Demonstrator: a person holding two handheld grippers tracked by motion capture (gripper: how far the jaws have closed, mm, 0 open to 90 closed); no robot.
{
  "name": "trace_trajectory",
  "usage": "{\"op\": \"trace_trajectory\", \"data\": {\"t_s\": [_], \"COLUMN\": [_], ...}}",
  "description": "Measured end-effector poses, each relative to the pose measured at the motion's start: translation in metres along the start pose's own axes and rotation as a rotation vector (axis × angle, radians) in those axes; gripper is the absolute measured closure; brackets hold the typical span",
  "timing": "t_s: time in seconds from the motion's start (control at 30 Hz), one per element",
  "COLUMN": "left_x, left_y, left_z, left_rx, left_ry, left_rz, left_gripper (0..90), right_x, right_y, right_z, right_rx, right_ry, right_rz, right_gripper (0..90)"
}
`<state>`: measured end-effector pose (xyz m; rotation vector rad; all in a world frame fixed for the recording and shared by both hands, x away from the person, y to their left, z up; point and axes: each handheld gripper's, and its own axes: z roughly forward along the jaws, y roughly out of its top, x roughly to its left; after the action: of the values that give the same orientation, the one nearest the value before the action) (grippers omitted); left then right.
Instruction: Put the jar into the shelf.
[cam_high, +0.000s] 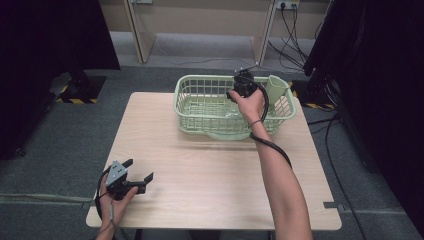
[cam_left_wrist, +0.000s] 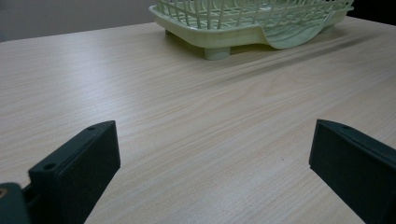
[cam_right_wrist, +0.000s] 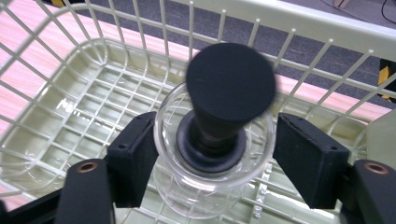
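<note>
Releasing glass jar w/ black stopper into dish rack: right hand-held gripper narrowly parted, left one wide; next, lift clear.

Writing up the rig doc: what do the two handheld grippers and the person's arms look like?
Both grippers are black, each with two flat, blocky black jaws. The left gripper carries a grey three-cornered plate on top; a dark cable trails from it. A thick black cable loops from the right gripper along the forearm. Brass-coloured screw holes sit near its jaw bases. Arms are bare, with a thin band on the right wrist.

Light wood table, grey carpet floor, black partitions, beige wall, trailing cables
</note>
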<state>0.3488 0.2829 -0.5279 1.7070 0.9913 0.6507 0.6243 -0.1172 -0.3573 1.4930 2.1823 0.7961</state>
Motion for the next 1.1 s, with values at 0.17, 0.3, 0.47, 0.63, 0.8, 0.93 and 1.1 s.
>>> {"op": "trace_trajectory", "data": {"t_s": [0.17, 0.3, 0.47, 0.63, 0.8, 0.93, 1.1], "left_x": [0.0, 0.0, 0.0, -0.001, 0.0, 0.0, 0.0], "left_y": [0.0, 0.0, 0.0, 0.0, 0.0, 0.0, 0.0], "left_z": [0.0, 0.0, 0.0, 0.0, 0.0, 0.0, 0.0], "left_rx": [-0.001, -0.001, 0.0, 0.001, 0.005, 0.003, 0.002], "left_ry": [0.001, 0.001, 0.002, 0.003, 0.003, 0.003, 0.003], "left_rz": [0.001, 0.002, 0.003, 0.004, 0.006, 0.003, 0.002], "left_gripper": [1.5, 1.5, 1.5, 1.5, 1.5, 1.5, 1.5], "right_x": [0.004, 0.004, 0.001, 0.0, -0.001, 0.001, 0.003], "right_y": [-0.002, -0.005, -0.009, -0.014, -0.02, -0.023, -0.026], "right_z": [-0.002, -0.003, -0.007, -0.012, -0.015, -0.018, -0.025], "right_rx": [0.008, -0.001, -0.007, -0.013, -0.028, -0.031, -0.047], "right_ry": [0.007, 0.034, 0.048, 0.058, 0.066, 0.067, 0.07], "right_rz": [-0.013, 0.003, 0.012, 0.018, 0.017, 0.005, 0.001], "right_gripper": [21.6, 12.8, 6.7, 5.5, 5.2, 5.2, 5.2]}}
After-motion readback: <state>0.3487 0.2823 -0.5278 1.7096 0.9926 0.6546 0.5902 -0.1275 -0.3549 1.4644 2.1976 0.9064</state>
